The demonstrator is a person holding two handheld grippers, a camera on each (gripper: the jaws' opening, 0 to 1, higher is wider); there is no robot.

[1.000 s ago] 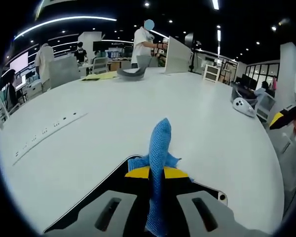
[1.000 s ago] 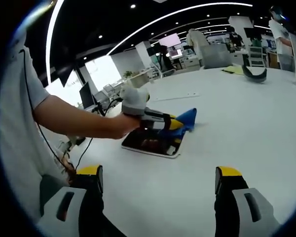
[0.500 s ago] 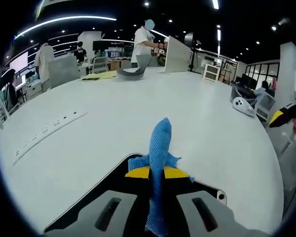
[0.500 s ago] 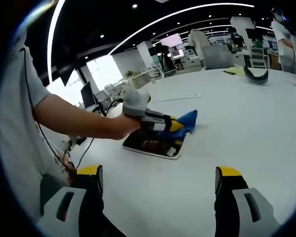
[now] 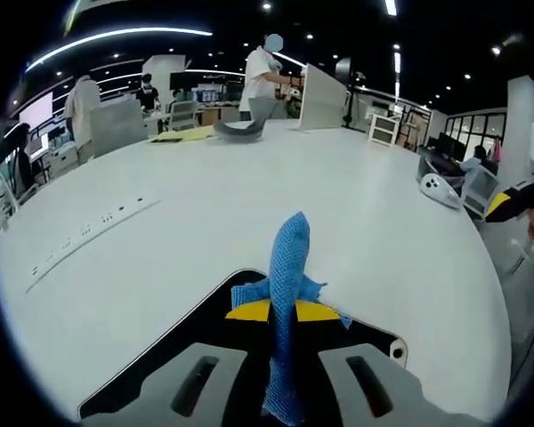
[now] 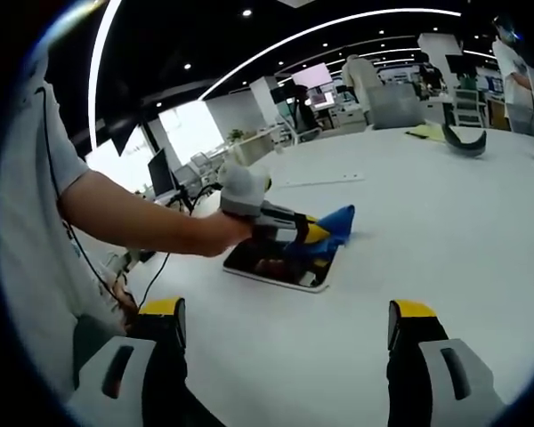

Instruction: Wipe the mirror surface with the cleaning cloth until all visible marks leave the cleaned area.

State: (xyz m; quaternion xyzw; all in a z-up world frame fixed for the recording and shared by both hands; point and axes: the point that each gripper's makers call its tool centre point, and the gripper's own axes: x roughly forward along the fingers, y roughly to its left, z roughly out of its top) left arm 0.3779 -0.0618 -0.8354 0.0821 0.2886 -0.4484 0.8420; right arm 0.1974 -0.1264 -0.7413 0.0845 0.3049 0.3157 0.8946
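Note:
My left gripper [image 5: 282, 310] is shut on a blue cleaning cloth [image 5: 287, 267] that sticks up between its yellow-tipped jaws. It hovers low over a flat, dark mirror [image 5: 215, 313] with a white rim, lying on the white table. In the right gripper view the same mirror [image 6: 276, 263] lies left of centre, with the left gripper [image 6: 316, 233] and the cloth [image 6: 336, 222] over its far end, held by a person's hand. My right gripper [image 6: 287, 325] is open with nothing between its jaws, held back from the mirror above the table.
The large white round table [image 5: 249, 196] has a strip of power sockets [image 5: 89, 233] at left. A grey curved object [image 5: 239, 129] and a white upright board [image 5: 321, 98] stand at the far edge, with a person [image 5: 263, 78] behind. A white device [image 5: 441, 189] lies at right.
The left gripper with the cloth has shifted slightly across the mirror, toward its far right end as the right gripper view shows it. The right gripper has stayed still.

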